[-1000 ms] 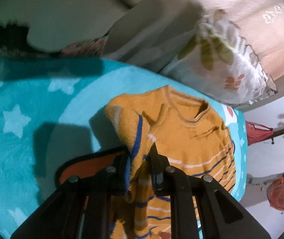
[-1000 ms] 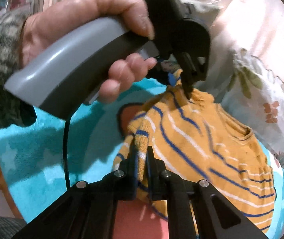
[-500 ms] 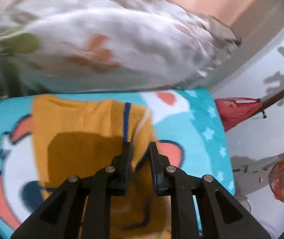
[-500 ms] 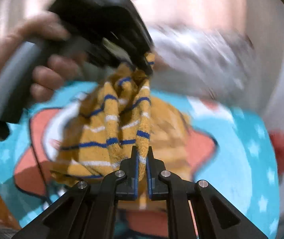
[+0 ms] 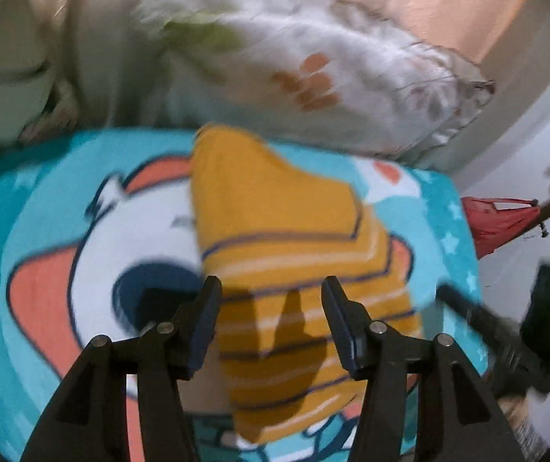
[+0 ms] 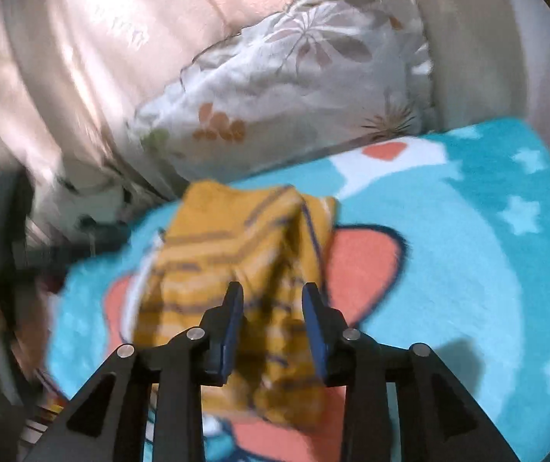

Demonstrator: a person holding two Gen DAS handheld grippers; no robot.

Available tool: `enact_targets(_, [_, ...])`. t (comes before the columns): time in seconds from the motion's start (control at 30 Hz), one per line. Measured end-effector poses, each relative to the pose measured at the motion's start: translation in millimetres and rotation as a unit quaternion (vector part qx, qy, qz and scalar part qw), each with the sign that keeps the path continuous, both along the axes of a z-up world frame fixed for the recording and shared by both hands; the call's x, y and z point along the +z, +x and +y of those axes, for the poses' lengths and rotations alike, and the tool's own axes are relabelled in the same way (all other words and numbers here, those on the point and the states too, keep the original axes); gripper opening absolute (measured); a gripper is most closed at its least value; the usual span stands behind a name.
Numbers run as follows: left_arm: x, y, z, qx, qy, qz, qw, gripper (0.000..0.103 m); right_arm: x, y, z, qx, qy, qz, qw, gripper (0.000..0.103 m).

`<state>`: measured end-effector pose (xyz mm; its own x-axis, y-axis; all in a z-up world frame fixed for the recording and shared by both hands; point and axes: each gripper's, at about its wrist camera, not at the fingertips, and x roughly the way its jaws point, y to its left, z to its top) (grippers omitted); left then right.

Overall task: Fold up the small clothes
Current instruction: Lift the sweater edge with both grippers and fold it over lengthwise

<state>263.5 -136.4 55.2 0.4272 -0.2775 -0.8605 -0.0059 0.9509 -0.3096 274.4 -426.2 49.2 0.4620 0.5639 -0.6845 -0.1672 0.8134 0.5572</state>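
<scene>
- Lying folded on the turquoise cartoon blanket (image 5: pixel 44 192), the mustard striped sweater (image 5: pixel 275 231) sits near the blanket's middle, its far end close to the floral pillow (image 5: pixel 332 77).
- The left gripper (image 5: pixel 271 288) hovers over the sweater's near, striped end, pointing toward the pillow; its jaws are spread wide with nothing between them, their shadow falling on the knit.
- The right gripper (image 6: pixel 272 296) is likewise poised above the sweater (image 6: pixel 236 250), aimed toward the pillow (image 6: pixel 294 88), jaws released and parted, the rumpled striped edge showing in the gap.
- Whether either gripper touches the sweater I cannot tell.
- From the left wrist view, the other gripper's dark, blurred body appears off the blanket's right edge, beside a red bag (image 5: pixel 498 219).
- Both views are motion-blurred.
</scene>
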Motion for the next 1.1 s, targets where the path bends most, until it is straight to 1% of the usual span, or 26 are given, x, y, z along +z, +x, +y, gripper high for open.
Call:
enact_targets(0.03, [-6.6,-6.1,2.9,0.005,0.0,0.005,1.0,0.053,-7.6,11.5,6.4,0.008,0.016,0.013,1.0,0.042])
enact_targets(0.07, [-14.1,-11.5,4.3,0.009,0.001,0.012,0.9999,0.053,-16.4,23.9,14.1,0.017,0.014,0.026,0.999,0.046])
enact_targets(0.1, [-21.8,-15.9,4.6,0.013,0.0,0.021,0.9997,0.053,-25.7,31.6,21.4,0.021,0.002,0.038,0.999,0.049])
enact_targets(0.13, [-27.1,-19.3,3.4,0.013,-0.002,0.028,0.9995,0.053,-39.9,43.6,28.9,0.024,-0.001,0.056,0.998,0.049])
enact_targets(0.17, [-33.5,-22.9,-1.6,0.01,-0.005,0.033,0.9994,0.053,-49.5,51.7,30.4,0.031,0.014,0.072,0.997,0.046])
enact_targets(0.2, [-37.7,-25.9,-6.7,0.006,0.0,0.037,0.9993,0.053,-60.7,59.7,31.4,0.043,0.053,0.101,0.993,0.022])
enact_targets(0.23, [-38.8,-28.6,-8.6,0.003,0.005,0.039,0.9992,0.053,-63.2,63.5,28.6,0.045,0.074,0.114,0.99,0.02])
enact_targets(0.3, [-38.7,-36.9,-18.1,-0.005,0.012,0.034,0.9993,0.053,-48.1,59.6,15.7,0.045,0.106,0.102,0.988,0.017])
enact_targets(0.33, [-39.1,-39.7,-22.0,-0.007,0.015,0.031,0.9994,0.053,-35.6,52.2,4.4,0.044,0.12,0.087,0.988,0.017])
enact_targets(0.37, [-42.0,-42.1,-26.5,-0.011,0.017,0.034,0.9992,0.053,-29.3,45.1,-4.1,0.04,0.114,0.079,0.99,0.016])
enact_targets(0.4, [-46.6,-42.7,-29.7,-0.013,0.015,0.041,0.999,0.053,-29.0,41.9,-9.4,0.034,0.102,0.077,0.991,0.013])
enact_targets(0.43, [-54.0,-43.7,-31.7,-0.013,0.008,0.053,0.9985,0.053,-34.3,35.8,-15.5,0.023,0.071,0.081,0.994,0.008])
enact_targets(0.47, [-63.3,-44.6,-32.5,-0.009,0.004,0.07,0.9975,0.053,-43.0,33.3,-16.9,0.021,0.051,0.091,0.994,0.008])
enact_targets(0.53, [-81.2,-46.2,-31.4,0.005,-0.009,0.098,0.9951,0.054,-64.9,31.0,-15.3,0.017,0.036,0.115,0.993,0.008])
enact_targets(0.57, [-83.3,-46.2,-30.0,0.011,-0.016,0.101,0.9947,0.056,-72.1,29.1,-13.6,0.013,0.034,0.12,0.992,0.008])
enact_targets(0.6, [-84.4,-46.6,-27.4,0.017,-0.022,0.102,0.9944,0.057,-72.3,28.3,-14.0,0.011,0.034,0.118,0.992,0.009])
enact_targets(0.63, [-84.2,-46.3,-24.5,0.021,-0.028,0.101,0.9942,0.058,-70.1,28.1,-13.3,0.007,0.03,0.113,0.993,0.014])
enact_targets(0.7, [-82.5,-47.4,-19.8,0.026,-0.035,0.103,0.9938,0.059,-60.5,28.2,-16.0,-0.001,0.016,0.104,0.994,0.028])
enact_targets(0.77, [-76.8,-51.9,-16.1,0.024,-0.038,0.098,0.9942,0.059,-47.0,28.9,-23.1,-0.008,0.01,0.089,0.996,0.028])
enact_targets(0.83, [-64.8,-59.4,-17.6,0.019,-0.028,0.078,0.9964,0.059,-28.2,23.5,-30.5,-0.012,0.0,0.066,0.998,0.028])
enact_targets(0.9, [-49.7,-69.2,-18.2,0.017,-0.012,0.054,0.9983,0.059,-7.3,15.4,-31.0,0.0,0.018,0.042,0.999,0.028])
enact_targets(0.97, [-41.8,-74.3,-15.3,0.022,-0.002,0.044,0.9988,0.059,6.1,7.0,-22.5,0.024,0.036,0.028,0.999,0.028])
enact_targets(1.0, [-39.8,-76.3,-13.4,0.026,0.0,0.041,0.9988,0.059,8.7,3.5,-11.3,0.045,0.045,0.026,0.998,0.027])
enact_targets(1.07, [-38.2,-80.0,-9.5,0.034,0.006,0.04,0.9986,0.059,0.7,-2.3,9.1,0.086,0.055,0.043,0.994,0.026])
enact_targets(1.1, [-39.7,-80.8,-7.6,0.039,0.012,0.041,0.9983,0.059,-8.1,-3.8,15.9,0.089,0.038,0.053,0.994,0.026])
